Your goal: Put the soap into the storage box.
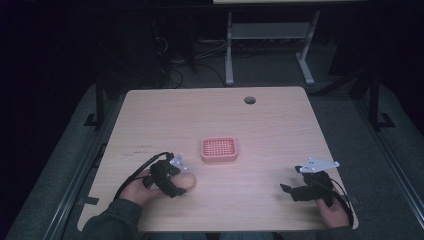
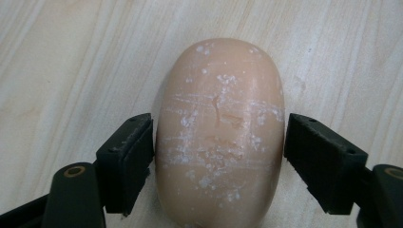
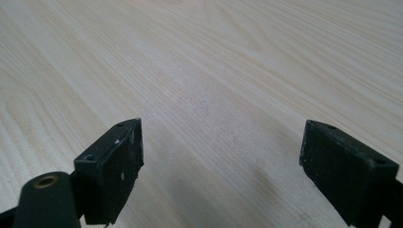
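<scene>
Wooden table (image 1: 270, 130): left gripper (image 1: 176, 186) jaws flank unmarked soap bar (image 2: 219, 133); right gripper (image 3: 221, 175) jaws spread, empty.

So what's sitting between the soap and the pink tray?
Nothing: bare table separates the soap from the tray in the high view.

A pale wooden table (image 1: 270, 125) with a round cable hole (image 1: 249, 100) near its far edge; behind it, a white desk frame (image 1: 267, 45) on dark carpet.
</scene>
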A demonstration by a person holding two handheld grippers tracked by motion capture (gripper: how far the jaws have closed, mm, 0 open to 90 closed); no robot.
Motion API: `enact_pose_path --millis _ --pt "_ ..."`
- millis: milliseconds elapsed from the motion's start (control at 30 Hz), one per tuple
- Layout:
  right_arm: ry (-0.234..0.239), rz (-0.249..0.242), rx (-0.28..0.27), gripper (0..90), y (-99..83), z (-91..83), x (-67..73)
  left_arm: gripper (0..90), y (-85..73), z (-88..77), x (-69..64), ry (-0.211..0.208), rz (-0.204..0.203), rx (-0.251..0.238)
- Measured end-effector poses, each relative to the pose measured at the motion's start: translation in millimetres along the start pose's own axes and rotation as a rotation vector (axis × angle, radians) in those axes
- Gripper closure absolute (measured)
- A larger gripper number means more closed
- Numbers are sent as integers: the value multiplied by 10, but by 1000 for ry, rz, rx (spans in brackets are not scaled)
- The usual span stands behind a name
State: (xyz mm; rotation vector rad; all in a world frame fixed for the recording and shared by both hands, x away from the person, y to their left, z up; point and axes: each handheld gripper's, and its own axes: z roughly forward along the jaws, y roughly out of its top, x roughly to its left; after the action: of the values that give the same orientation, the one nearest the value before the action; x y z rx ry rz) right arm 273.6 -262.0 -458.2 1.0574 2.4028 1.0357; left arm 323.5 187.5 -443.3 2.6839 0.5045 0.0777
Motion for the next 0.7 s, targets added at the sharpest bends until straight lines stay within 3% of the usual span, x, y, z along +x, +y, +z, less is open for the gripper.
enact_pose_path --millis 700 --pt "-1 7 -1 141 -5 -12 3 310 9 23 28 -13 3 7"
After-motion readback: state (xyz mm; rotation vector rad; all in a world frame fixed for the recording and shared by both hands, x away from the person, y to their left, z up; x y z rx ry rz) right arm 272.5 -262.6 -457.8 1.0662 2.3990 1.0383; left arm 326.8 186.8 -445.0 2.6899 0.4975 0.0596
